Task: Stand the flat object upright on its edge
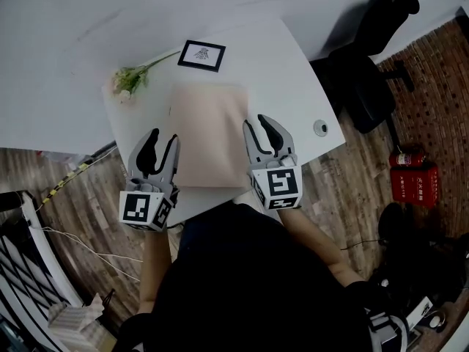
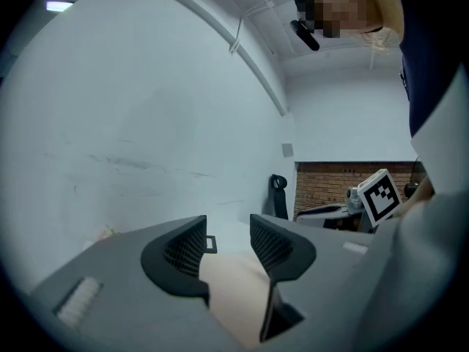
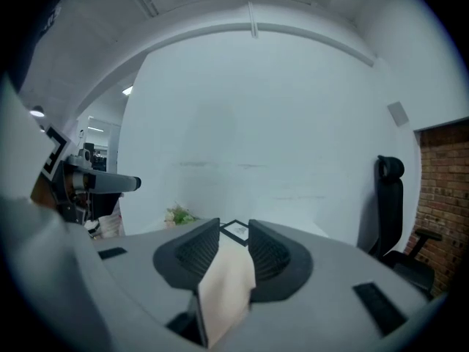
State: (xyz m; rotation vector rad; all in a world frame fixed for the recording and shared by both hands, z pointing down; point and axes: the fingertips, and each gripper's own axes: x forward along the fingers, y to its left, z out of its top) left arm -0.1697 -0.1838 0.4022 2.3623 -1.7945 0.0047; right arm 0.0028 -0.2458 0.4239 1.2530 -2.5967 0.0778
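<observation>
A beige flat sheet (image 1: 209, 134) shows its broad face to the head view on the white table (image 1: 293, 86), between my two grippers. My left gripper (image 1: 163, 138) is at the sheet's left edge. In the left gripper view the beige sheet (image 2: 234, 292) sits low between the jaws, the left gripper (image 2: 227, 229) standing open with a gap between its pads. My right gripper (image 1: 256, 122) is at the sheet's right edge. In the right gripper view the beige sheet (image 3: 227, 284) fills the space between the jaws, and the right gripper (image 3: 234, 229) is shut on it.
A black-framed picture (image 1: 201, 55) lies at the table's back, with a sprig of flowers (image 1: 130, 79) to its left. A black office chair (image 1: 370, 57) and a red fire extinguisher (image 1: 412, 174) stand on the floor at the right. Cables trail at the lower left.
</observation>
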